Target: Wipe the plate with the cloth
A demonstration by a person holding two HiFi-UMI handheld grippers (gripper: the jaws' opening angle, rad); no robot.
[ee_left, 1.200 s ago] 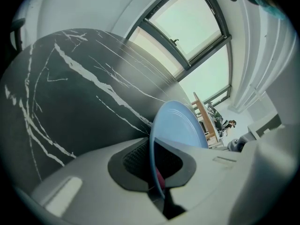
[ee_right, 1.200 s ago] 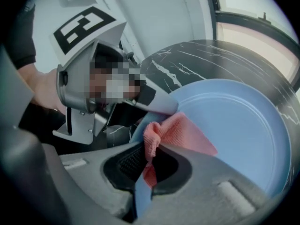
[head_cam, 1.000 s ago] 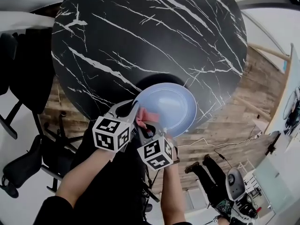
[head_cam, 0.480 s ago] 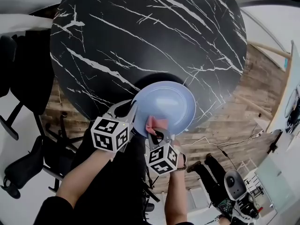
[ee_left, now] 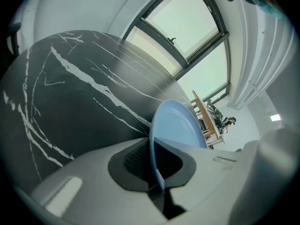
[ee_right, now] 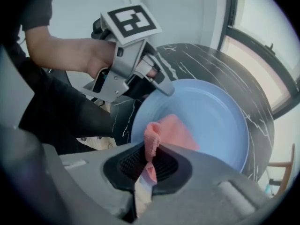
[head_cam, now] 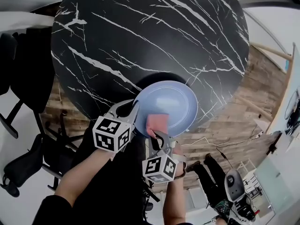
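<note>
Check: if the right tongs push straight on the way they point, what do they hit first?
Most likely the plate. The right tongs are shut on the cloth, which lies against the plate's face just ahead, so the cloth would press into it. Exact depth is unclear.

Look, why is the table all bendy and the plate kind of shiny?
Head view: the wide lens bows the edge of the table, and soft light leaves a pale sheen on the plate, with a dark shadow beyond it. Left gripper view: the window is washed out bright. Right gripper view: dark round corners, the cloth fairly sharp.
</note>
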